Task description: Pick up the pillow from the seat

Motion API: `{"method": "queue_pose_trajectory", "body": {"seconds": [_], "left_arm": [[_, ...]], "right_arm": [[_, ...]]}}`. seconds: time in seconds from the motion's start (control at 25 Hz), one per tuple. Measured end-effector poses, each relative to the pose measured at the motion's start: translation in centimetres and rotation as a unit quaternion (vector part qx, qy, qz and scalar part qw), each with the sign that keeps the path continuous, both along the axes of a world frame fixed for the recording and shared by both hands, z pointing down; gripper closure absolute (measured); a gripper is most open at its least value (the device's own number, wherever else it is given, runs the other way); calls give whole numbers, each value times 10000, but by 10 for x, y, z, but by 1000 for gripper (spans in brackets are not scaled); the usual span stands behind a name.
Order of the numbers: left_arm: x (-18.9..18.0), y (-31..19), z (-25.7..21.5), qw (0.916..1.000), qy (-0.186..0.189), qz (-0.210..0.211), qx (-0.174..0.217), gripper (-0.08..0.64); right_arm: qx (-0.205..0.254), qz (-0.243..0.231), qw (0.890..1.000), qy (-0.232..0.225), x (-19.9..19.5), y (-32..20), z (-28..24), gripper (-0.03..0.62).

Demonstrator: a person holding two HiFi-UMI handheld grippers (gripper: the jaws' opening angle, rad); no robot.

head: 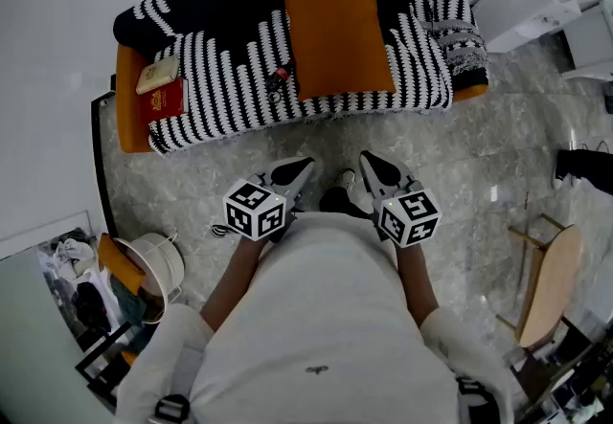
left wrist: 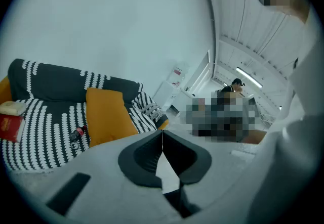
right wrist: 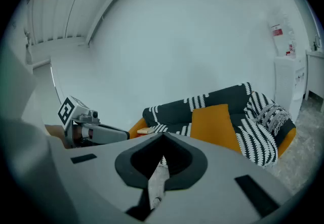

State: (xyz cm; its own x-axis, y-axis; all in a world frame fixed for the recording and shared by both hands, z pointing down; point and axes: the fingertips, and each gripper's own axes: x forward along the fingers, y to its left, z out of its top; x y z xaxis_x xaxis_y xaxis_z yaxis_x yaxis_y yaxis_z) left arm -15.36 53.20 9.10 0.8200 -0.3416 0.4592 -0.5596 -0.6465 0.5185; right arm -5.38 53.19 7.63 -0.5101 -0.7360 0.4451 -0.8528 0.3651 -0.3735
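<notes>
**Head view.** The orange pillow (head: 337,34) stands on the seat of the striped sofa (head: 220,78), upper centre of the frame, leaning against the backrest. Its long axis runs top to bottom of the frame. The left gripper (head: 299,169) and right gripper (head: 372,167) sit mid-frame, below the pillow and well apart from it, with floor (head: 498,154) between. The pillow lies straight ahead, between the two; neither is clearly nearer.

**Left gripper view.** Fingers closed together, nothing between them. The pillow appears left of centre, above and left of the fingertips.

**Right gripper view.** Fingers closed, empty. The pillow appears right of centre (the left gripper shows at the left edge). Both sets of fingers would need opening before a grasp.
</notes>
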Motion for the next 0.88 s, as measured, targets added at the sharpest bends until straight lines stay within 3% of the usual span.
{"method": "queue_pose_trajectory", "body": {"seconds": [0.36, 0.52, 0.88], "left_arm": [[3, 2, 2, 10000, -10, -48, -29, 548], [7, 4, 4, 10000, -28, -56, -52, 548], [23, 11, 8, 9998, -146, -61, -129, 548]], "right_arm": [[-17, -46, 10000, 0, 3, 3, 1, 586], [-47, 134, 9995, -292, 12, 3, 3, 586], [-219, 388, 9982, -408, 38, 11, 13, 586]]}}
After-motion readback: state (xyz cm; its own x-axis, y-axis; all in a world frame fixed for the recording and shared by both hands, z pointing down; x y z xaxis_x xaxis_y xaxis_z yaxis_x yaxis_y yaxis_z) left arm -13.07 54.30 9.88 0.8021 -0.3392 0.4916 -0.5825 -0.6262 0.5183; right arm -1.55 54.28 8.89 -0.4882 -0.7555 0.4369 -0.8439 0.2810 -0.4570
